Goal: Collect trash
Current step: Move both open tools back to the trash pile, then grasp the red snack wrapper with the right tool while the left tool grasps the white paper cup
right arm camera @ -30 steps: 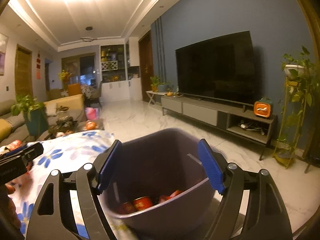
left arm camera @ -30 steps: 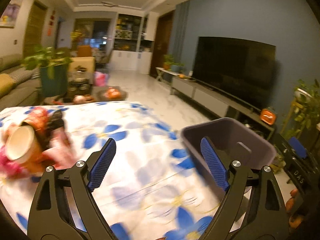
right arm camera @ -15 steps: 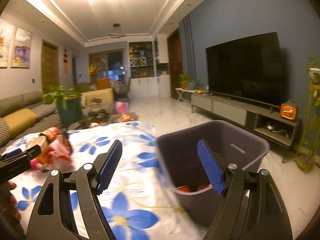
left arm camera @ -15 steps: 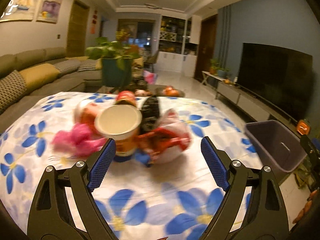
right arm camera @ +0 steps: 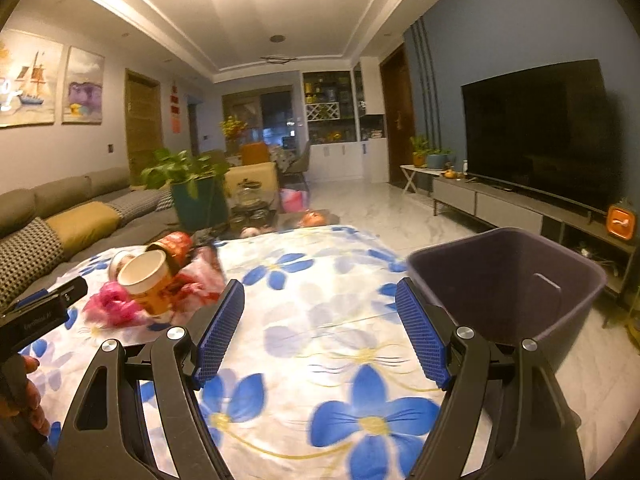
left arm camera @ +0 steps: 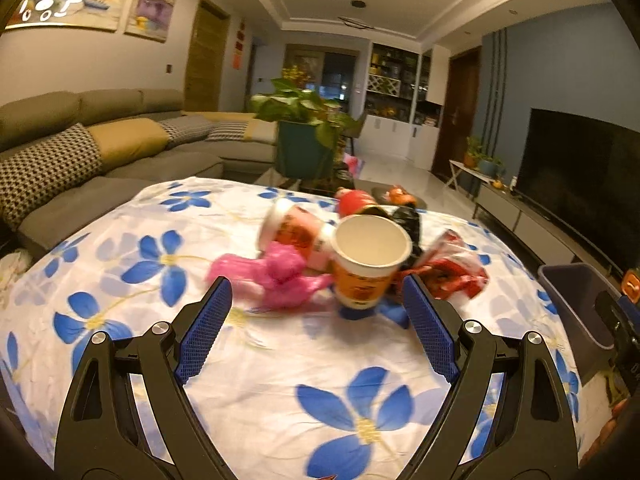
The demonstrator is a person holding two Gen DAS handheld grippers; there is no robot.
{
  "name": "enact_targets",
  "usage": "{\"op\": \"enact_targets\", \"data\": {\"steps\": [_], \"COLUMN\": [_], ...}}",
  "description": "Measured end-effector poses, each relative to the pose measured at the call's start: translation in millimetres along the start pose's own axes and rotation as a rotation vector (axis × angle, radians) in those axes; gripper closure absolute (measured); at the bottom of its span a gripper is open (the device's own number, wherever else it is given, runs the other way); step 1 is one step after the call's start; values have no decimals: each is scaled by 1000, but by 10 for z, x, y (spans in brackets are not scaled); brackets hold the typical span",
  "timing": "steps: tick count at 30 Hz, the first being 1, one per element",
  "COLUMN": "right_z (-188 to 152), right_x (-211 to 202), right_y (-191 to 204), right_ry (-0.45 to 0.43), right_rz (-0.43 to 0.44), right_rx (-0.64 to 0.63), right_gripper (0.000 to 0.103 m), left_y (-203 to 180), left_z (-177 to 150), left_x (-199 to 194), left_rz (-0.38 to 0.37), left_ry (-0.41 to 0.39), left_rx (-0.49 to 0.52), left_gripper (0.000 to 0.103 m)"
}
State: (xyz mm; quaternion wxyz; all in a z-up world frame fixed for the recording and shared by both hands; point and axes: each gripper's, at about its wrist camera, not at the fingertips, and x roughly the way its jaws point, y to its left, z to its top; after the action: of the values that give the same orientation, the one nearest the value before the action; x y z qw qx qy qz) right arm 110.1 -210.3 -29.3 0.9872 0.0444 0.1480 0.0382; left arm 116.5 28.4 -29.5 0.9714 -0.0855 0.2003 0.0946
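Note:
A heap of trash lies on the flowered tablecloth: an orange paper cup with its mouth toward me, a second cup on its side, a pink plastic bag, a red wrapper, a red can and a black bag. My left gripper is open and empty, just short of the pink bag and the cup. My right gripper is open and empty over the cloth, between the heap and the purple bin.
The purple bin also shows at the table's right edge in the left wrist view. A grey sofa runs along the left. A potted plant and a low table stand behind. A TV on a console is at the right.
My left gripper has swung left from the bin to face the trash heap and come closer to it. My right gripper has swung left off the bin and now looks over the table.

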Motion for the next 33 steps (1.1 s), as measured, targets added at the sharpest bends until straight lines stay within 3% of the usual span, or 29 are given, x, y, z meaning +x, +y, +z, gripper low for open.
{"op": "enact_targets", "data": {"steps": [16,25,33], "right_z": [24,23,-28], "right_x": [507,968,1114], "right_y": [740,970,1091], "right_ry": [50,139,193], "right_rz": [94,119,153], "right_rx": [-81,-87,-123], "right_gripper": [27,41,67], "left_y": [412,516,351], "left_z": [25,90,136], "left_x": [121,217,331], "left_rz": [53,51,-26], "left_ry": [2,-7,-22], "left_rx": [-44,-48,-10], "left_gripper": [18,18,18]}}
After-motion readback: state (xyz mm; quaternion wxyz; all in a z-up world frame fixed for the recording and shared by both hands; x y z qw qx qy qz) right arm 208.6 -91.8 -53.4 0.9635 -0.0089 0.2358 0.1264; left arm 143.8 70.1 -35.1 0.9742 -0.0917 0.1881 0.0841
